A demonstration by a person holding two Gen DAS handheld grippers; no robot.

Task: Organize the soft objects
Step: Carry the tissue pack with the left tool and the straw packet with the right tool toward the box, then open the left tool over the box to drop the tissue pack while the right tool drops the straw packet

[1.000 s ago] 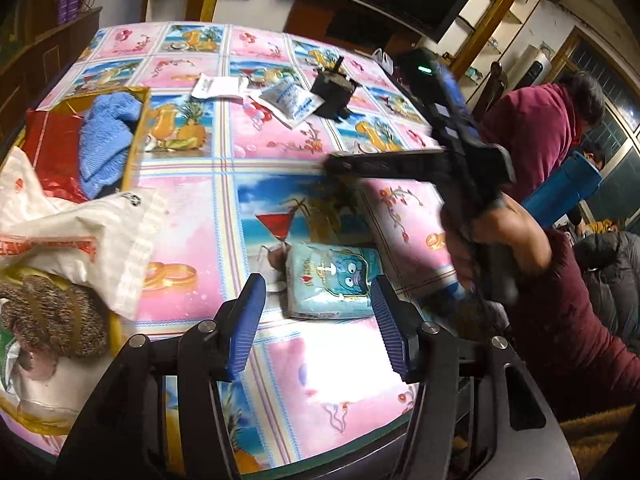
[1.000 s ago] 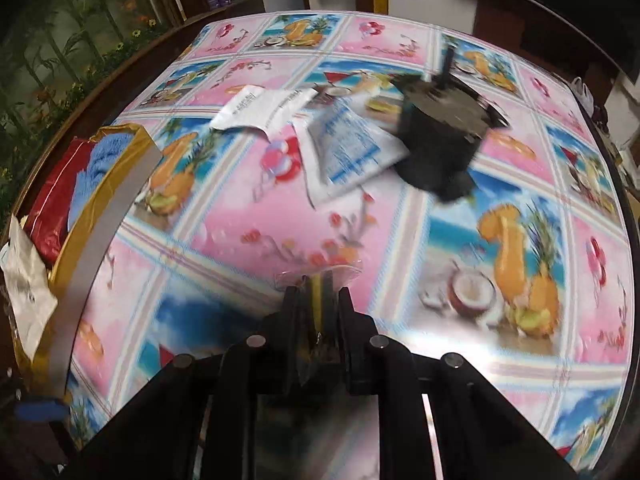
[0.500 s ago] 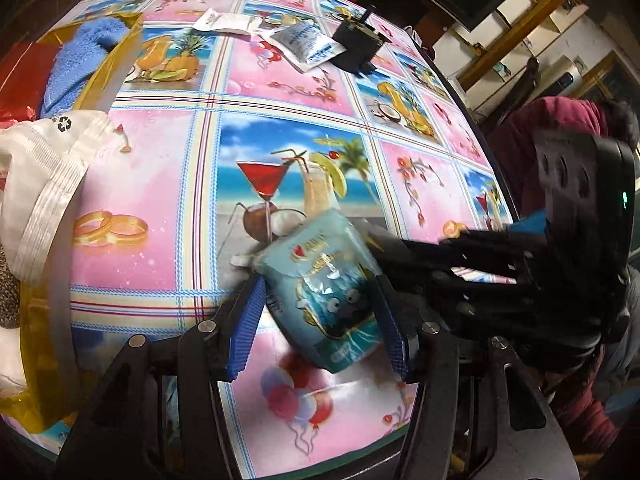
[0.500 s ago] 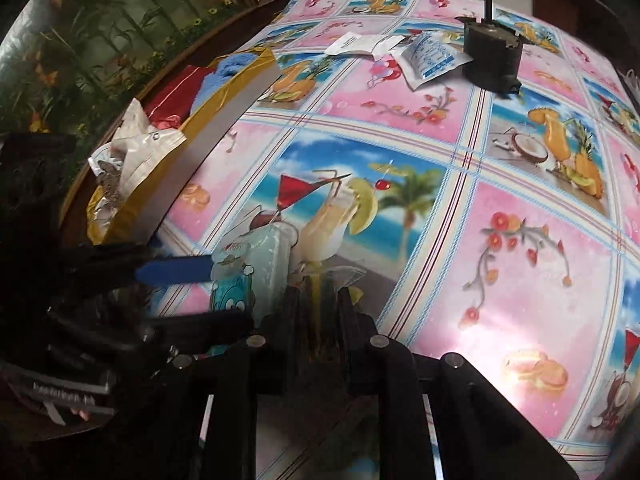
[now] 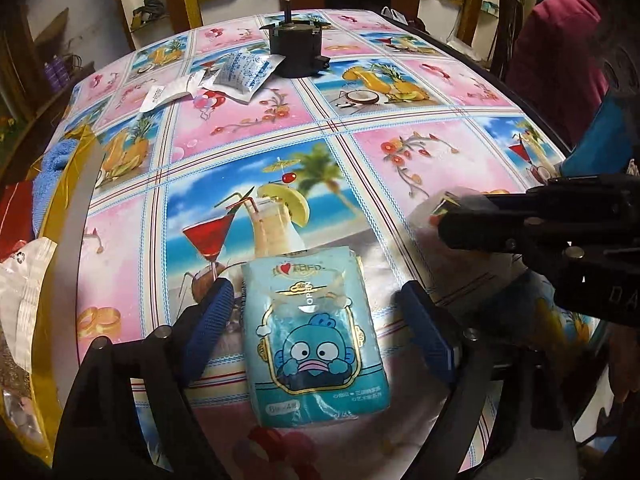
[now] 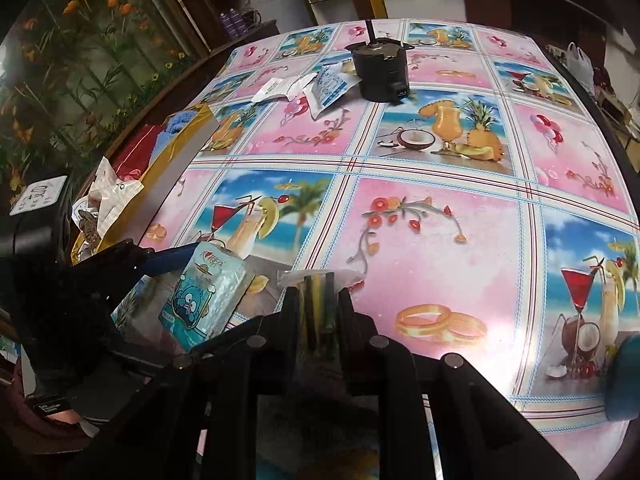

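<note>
The left gripper (image 5: 320,320) is standing with jaws apart, having just been opening; the blue tissue pack (image 5: 316,332) is lying between them on the near table (image 5: 400,120), pads clear of it. Its flap is reading "OPEN"; the other print is too small to read. The right gripper (image 6: 318,292) is clamping a clear plastic packet (image 6: 320,278).

I am seeing the middle of the table (image 5: 256,120) lying open for my grippers. The gold-edged box (image 5: 68,216) is walling off the left side, while the black motor (image 5: 294,50) and white packets (image 5: 240,74) are crowding the far end.
</note>
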